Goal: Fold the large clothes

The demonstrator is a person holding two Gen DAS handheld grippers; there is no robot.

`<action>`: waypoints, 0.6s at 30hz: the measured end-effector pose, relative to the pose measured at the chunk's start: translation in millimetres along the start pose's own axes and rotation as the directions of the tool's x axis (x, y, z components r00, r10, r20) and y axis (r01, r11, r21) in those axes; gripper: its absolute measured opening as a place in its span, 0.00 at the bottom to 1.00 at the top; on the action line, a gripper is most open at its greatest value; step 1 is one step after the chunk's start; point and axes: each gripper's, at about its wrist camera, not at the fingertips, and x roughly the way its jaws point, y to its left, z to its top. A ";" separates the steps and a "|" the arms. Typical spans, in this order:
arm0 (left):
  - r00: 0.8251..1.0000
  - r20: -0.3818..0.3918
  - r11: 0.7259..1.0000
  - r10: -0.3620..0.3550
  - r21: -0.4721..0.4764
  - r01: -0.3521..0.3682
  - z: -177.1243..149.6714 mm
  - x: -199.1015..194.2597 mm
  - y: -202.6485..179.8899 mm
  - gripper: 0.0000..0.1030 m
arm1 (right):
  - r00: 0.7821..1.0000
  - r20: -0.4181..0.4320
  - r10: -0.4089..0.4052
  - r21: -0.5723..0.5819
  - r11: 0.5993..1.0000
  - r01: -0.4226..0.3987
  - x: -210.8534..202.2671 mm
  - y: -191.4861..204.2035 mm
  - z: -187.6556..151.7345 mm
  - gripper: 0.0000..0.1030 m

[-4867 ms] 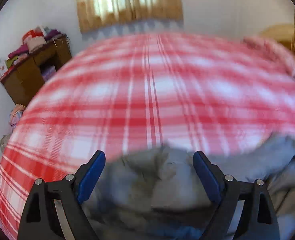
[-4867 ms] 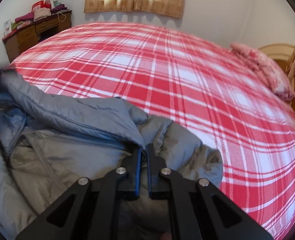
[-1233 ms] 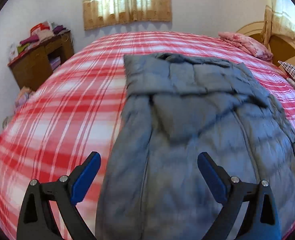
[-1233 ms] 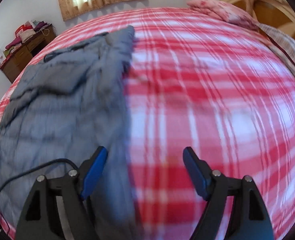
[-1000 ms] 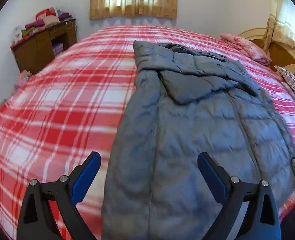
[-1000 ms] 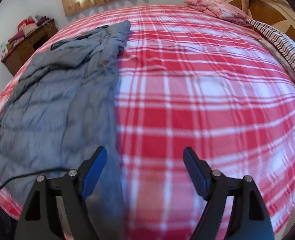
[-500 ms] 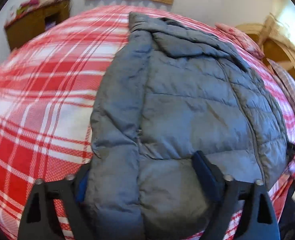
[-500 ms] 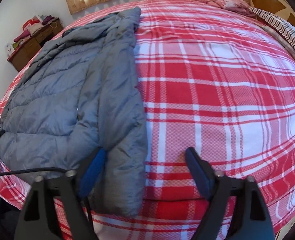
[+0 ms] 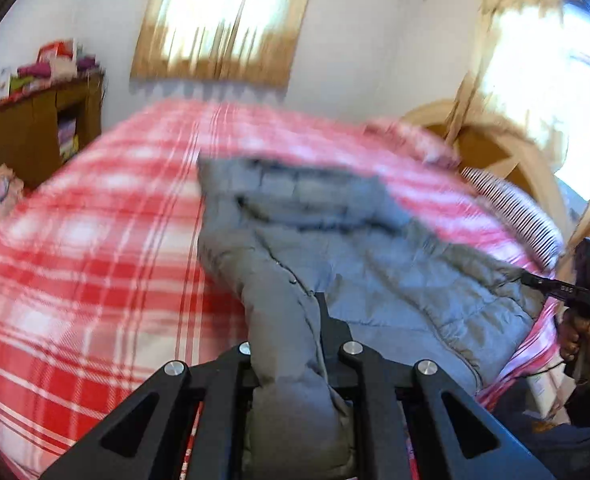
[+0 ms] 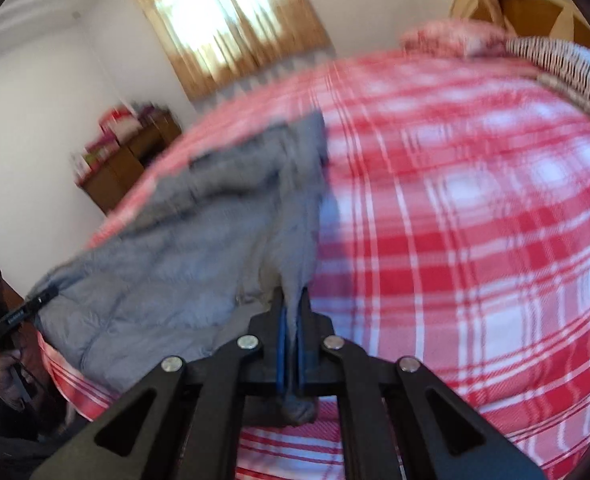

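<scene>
Item: grey quilted jacket (image 9: 367,272), lying on a bed (image 9: 95,264) under a red and white plaid cover. Its long axis runs away from both cameras: hem at the near edge of the bed, hood end toward the far side beneath the curtained window (image 9: 223,20).

Left claw (image 9: 287,320): closed on a thick padded fold at the jacket's near left edge, which bulges between and over the fingers and hides the pads. The garment extends forward and to the right from this grip.

Right claw (image 10: 291,320): closed tight on a thin pinch of the near right edge, blue pads (image 10: 281,344) showing on either side of the cloth. The garment extends forward and to the left from this grip.

Governing relation: each claw holds one near corner of the hem, with the whole body of the jacket ahead of them. The likely fold therefore carries the hem forward along the long axis toward the hood end. Neither hand is nearer; the two must travel level, or the padded cloth will probably skew.

Writing: a small pale marking on the black device seen at the left edge of the right wrist view; not readable. No brand or label is visible on the jacket. Both views are motion-blurred.

Other contents: wooden cabinet (image 9: 43,132) with stacked items on top, pink pillow (image 10: 455,40), striped cloth (image 10: 567,68) by the headboard.
</scene>
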 end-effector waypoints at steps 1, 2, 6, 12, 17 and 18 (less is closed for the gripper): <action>0.999 0.035 1.000 -0.015 0.004 0.015 7.7 -15.9 -5.1 0.09 | 0.999 0.042 0.009 -0.011 1.000 -0.008 -15.6 7.2 8.2 0.05; 0.998 0.062 1.000 -0.024 0.018 0.023 14.7 -28.5 -10.4 0.09 | 0.996 0.086 0.017 -0.020 1.000 -0.015 -31.7 14.7 16.7 0.05; 0.988 0.156 0.999 0.017 0.028 -0.022 37.6 -64.4 -10.2 0.10 | 0.970 0.243 0.015 -0.057 0.998 -0.001 -75.7 34.4 51.7 0.03; 0.990 0.118 0.997 0.082 -0.004 -0.082 75.7 19.0 33.0 0.10 | 0.965 0.262 -0.011 -0.005 1.000 0.013 -8.6 8.8 117.0 0.03; 0.996 0.050 0.995 0.069 -0.069 -0.066 71.1 74.6 45.9 0.10 | 0.999 0.028 -0.022 0.001 1.000 0.022 58.6 -11.3 84.5 0.42; 0.996 0.049 0.996 0.077 -0.055 -0.074 67.8 78.3 43.8 0.10 | 0.998 -0.022 -0.065 -0.021 0.998 0.065 63.4 -12.4 70.2 0.54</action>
